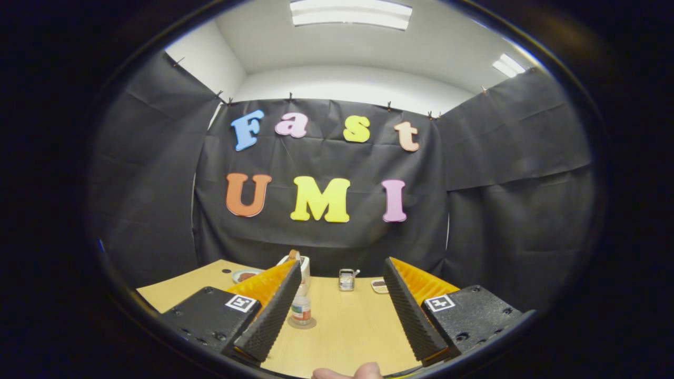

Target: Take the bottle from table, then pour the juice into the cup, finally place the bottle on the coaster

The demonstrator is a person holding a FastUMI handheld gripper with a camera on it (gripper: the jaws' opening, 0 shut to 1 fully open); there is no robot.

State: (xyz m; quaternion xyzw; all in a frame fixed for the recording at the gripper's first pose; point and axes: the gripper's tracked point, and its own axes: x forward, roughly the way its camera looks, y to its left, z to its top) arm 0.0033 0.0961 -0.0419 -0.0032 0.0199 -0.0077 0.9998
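My gripper (342, 316) is open, its two fingers spread wide above the wooden table (347, 331) with nothing between them. A small bottle (301, 309) with a coloured label stands upright just beside the inner edge of the left finger (274, 310), which hides part of it. The bottle's base rests on a round, flat coaster (311, 323). Beyond the fingers, near the table's far edge, stands a small metal cup (346, 279) with a handle. The fingers touch neither bottle nor cup.
A whitish container (304, 266) rises behind the bottle. A small plate (243, 275) with something brown lies far left, and a little dish (379, 286) sits right of the cup. A person's fingertip (350, 372) shows below the fingers.
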